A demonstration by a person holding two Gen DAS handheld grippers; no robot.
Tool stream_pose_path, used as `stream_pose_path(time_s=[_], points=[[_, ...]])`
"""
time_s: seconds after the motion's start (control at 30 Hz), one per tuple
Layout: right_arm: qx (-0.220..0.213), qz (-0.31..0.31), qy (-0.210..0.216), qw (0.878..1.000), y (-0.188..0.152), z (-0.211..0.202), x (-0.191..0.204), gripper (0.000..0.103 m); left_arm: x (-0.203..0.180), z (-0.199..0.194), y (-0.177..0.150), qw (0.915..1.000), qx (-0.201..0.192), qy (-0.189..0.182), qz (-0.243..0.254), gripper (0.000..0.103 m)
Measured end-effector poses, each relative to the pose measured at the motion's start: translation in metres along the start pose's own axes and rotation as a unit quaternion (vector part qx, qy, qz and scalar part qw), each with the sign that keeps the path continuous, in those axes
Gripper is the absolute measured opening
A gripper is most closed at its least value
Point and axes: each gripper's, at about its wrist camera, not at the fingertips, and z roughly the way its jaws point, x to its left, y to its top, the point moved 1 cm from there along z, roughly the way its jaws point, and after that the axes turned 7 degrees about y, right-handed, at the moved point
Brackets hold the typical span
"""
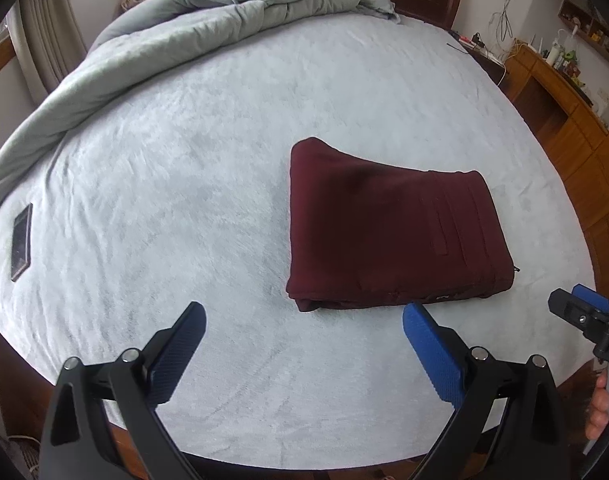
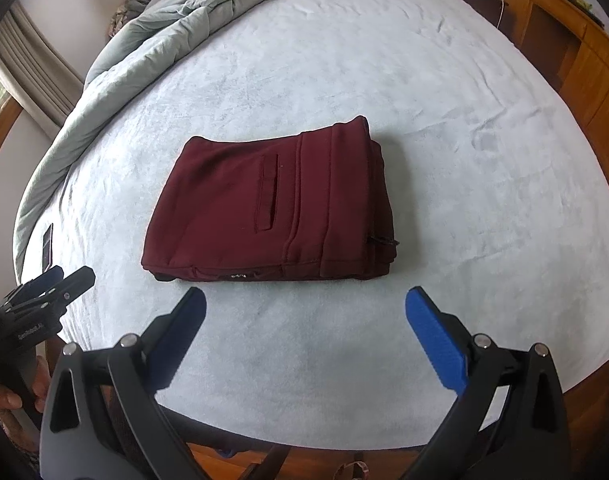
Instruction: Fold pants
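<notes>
Maroon pants (image 2: 268, 204) folded into compact stack, lying mid-bed (image 2: 464, 160) on pale blue cover. Left tool (image 1: 304, 344) spread wide, empty, near stack. Right tool (image 2: 304, 332) likewise wide, empty.

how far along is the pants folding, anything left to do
Done: the maroon pants lie on the bed sheet as a compact rectangular stack, edges roughly lined up. In hand: nothing; the left gripper and right gripper both sit short of the stack with jaws wide apart and empty. Left: seemingly nothing, unless a small dark cord end sticking out at the right edge needs tucking in.
</notes>
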Motion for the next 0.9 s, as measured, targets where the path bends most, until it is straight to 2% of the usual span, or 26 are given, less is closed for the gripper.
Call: stream_pose_path(time_s=[0.67,0.9], points=[[0.025,-0.006,-0.002,1.0,0.002,0.012,-0.002,0.099,-0.01,0.002,-0.002,0.9998,0.006,0.011,0.018,0.099],[0.033,0.0,0.0,0.999,0.003,0.021,-0.006,0.099,-0.007,0.015,0.001,0.9995,0.016,0.019,0.02,0.099]])
